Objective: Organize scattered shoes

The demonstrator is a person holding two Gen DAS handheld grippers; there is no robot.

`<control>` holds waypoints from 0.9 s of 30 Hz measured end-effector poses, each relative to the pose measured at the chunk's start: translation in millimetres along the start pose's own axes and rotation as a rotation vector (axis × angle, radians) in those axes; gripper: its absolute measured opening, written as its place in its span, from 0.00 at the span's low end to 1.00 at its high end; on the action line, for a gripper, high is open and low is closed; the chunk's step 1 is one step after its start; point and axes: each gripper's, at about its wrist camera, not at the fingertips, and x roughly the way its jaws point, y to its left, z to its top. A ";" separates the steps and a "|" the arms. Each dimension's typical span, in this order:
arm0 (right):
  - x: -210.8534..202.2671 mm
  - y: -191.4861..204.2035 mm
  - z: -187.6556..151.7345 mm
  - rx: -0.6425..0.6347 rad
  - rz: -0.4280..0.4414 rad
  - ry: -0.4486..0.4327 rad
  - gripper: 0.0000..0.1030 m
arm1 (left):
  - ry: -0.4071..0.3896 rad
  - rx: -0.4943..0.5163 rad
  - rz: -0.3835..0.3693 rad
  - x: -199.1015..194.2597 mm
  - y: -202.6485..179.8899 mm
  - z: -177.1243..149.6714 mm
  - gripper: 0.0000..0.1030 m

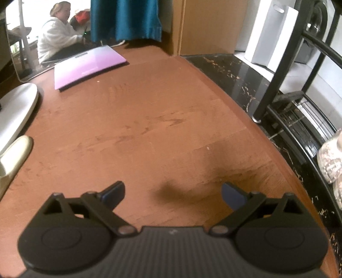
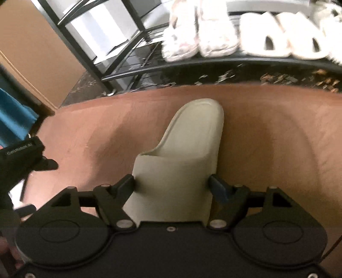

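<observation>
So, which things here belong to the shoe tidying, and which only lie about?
Belongs to the job:
- cream slide, between the right claw's fingers
- black shoe rack
- pale shoes on the rack

Only lying about:
- purple folder
- cardboard box
- blue curtain

The left wrist view looks forward over its own fingers (image 1: pixel 233 195), low and near above the brown floor (image 1: pixel 162 119), facing far toward a purple board (image 1: pixel 87 66) and a teal curtain (image 1: pixel 126 19); the black rack (image 1: pixel 284 126) runs along its right edge; the right wrist view sits equally low, tilted down, facing that same rack (image 2: pixel 136 70) straight on; both views share the floor (image 2: pixel 277 136), the rack and the cream slide (image 2: pixel 192 139), which lies at the left view's near left edge (image 1: pixel 15 154).
</observation>
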 end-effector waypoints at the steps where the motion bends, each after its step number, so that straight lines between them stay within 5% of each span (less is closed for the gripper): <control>1: -1.1 -9.0 -0.7 -0.011 -0.019 0.001 0.72 | -0.001 0.004 -0.001 -0.6 -0.5 -0.3 0.95; 5: -4.5 -50.9 -0.4 0.074 0.031 0.036 0.71 | -0.007 0.015 -0.005 -2.2 -2.0 -1.6 0.95; 7: -6.7 -58.5 0.7 0.090 0.019 0.044 0.89 | 0.000 0.017 0.001 -0.6 -2.7 -1.9 0.95; 17: -75.7 -69.1 -14.9 0.235 0.147 -0.050 0.98 | 0.010 0.033 0.082 8.3 -3.4 1.7 0.95; 23: -84.1 -65.5 -27.2 0.294 0.159 -0.058 0.98 | 0.113 0.034 0.074 19.6 3.0 8.4 0.95; 27: -99.1 -33.1 -17.3 0.259 0.194 -0.109 0.98 | 0.117 -0.065 0.077 14.0 23.2 18.2 0.95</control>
